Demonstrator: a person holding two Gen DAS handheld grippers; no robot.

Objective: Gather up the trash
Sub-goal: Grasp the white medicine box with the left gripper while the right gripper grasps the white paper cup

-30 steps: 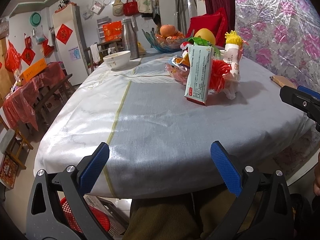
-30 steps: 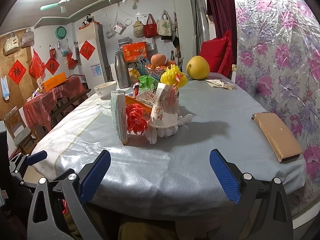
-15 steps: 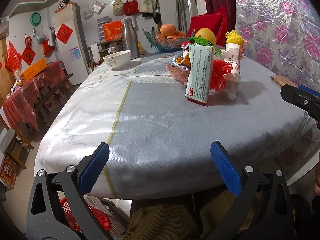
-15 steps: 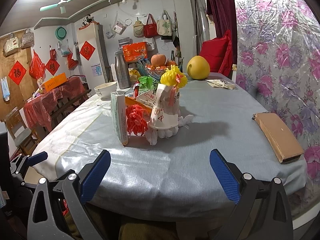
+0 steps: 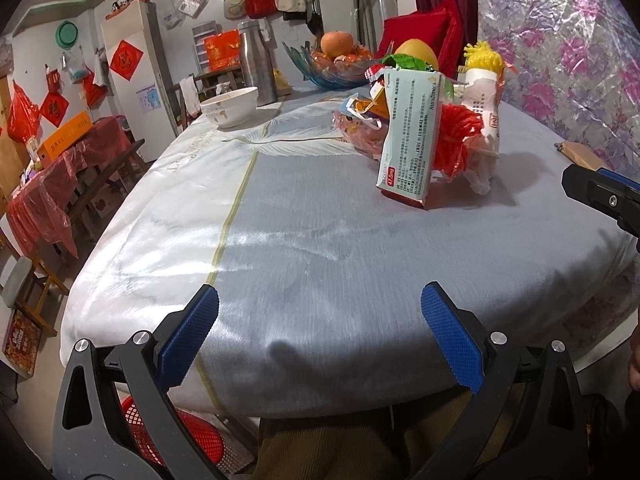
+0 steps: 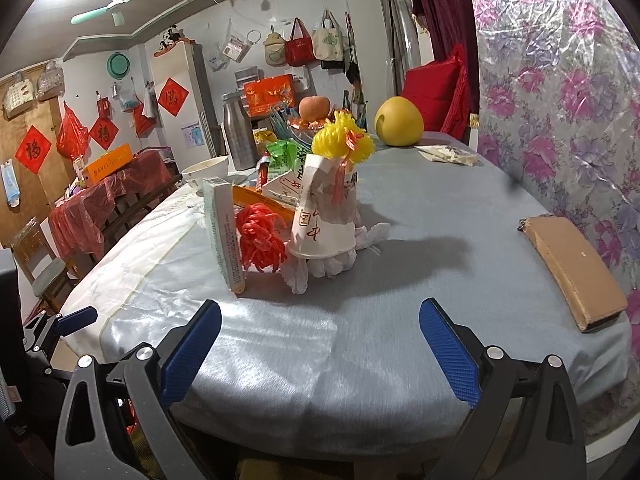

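A pile of trash sits mid-table: a pale green medicine box (image 5: 410, 138) standing upright, also in the right wrist view (image 6: 224, 234); a red net bundle (image 6: 260, 242); an upturned paper cup (image 6: 324, 216) with a yellow net (image 6: 342, 140) on top; white tissue (image 6: 320, 270); snack wrappers (image 5: 360, 120) behind. My left gripper (image 5: 320, 336) is open and empty at the table's near edge. My right gripper (image 6: 318, 344) is open and empty, short of the pile.
A red basket (image 5: 176, 436) stands on the floor under the table edge. A brown flat box (image 6: 572, 264) lies at the table's right. A white bowl (image 5: 230, 106), steel flask (image 5: 256, 64), fruit bowl (image 5: 332, 60) and pomelo (image 6: 398, 122) stand at the far side.
Both grippers have edged slightly forward toward the pile. Both stay open. Nothing on the table has moved.
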